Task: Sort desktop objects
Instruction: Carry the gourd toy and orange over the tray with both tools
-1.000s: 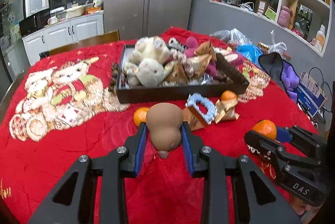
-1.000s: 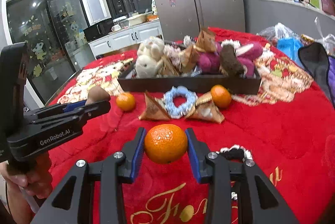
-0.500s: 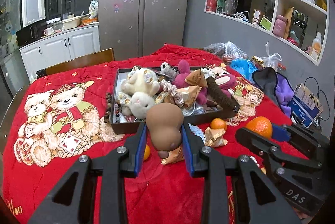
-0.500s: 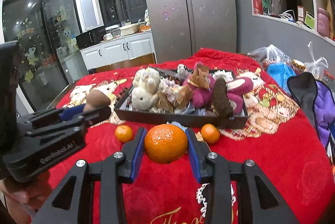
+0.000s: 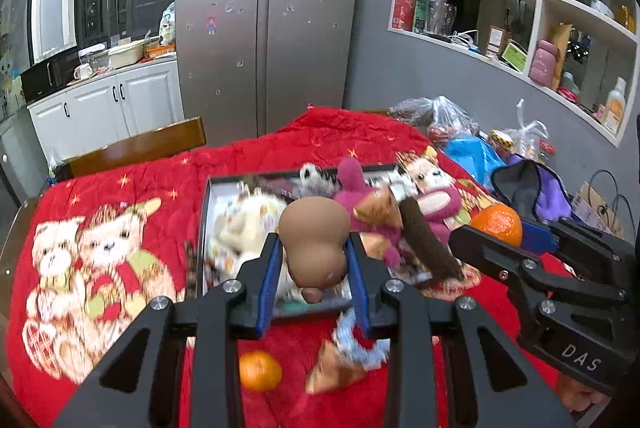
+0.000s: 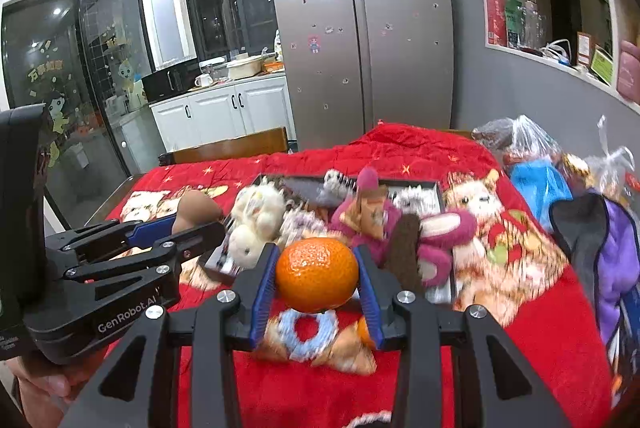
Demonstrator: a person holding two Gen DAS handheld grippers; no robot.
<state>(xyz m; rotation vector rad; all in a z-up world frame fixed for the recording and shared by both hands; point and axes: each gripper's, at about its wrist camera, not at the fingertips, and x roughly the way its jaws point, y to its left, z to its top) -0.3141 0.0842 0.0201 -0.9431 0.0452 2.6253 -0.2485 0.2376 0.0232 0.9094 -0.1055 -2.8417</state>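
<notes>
- The left claw is clenched on a brown gourd-shaped toy, its blue pads pressing both sides of the narrower lower lobe, held up above the dark tray.
- The right claw grips a tangerine between its blue pads, lifted clear of the red cloth on the counter.
- The left wrist view shows the right claw from the side, at the right edge, with the tangerine peeking out on top; the right wrist view shows the left claw at the left edge with the gourd toy sticking up from it.
- Only the left wrist view shows a loose tangerine lying on the red cloth beneath the claw, beside a brown wedge-shaped packet.
- Only the right wrist view shows the pale blue ring whole; it lies on the cloth just below the held tangerine, with brown packets touching it. In the left wrist view just a blurred part of the ring appears.
- The tray is heaped with plush toys: a white plush at its left, a pink plush at its right, and a dark brown stick-like piece leaning over the near rim.
- Bags and a purple pouch lie at the counter's right side.
</notes>
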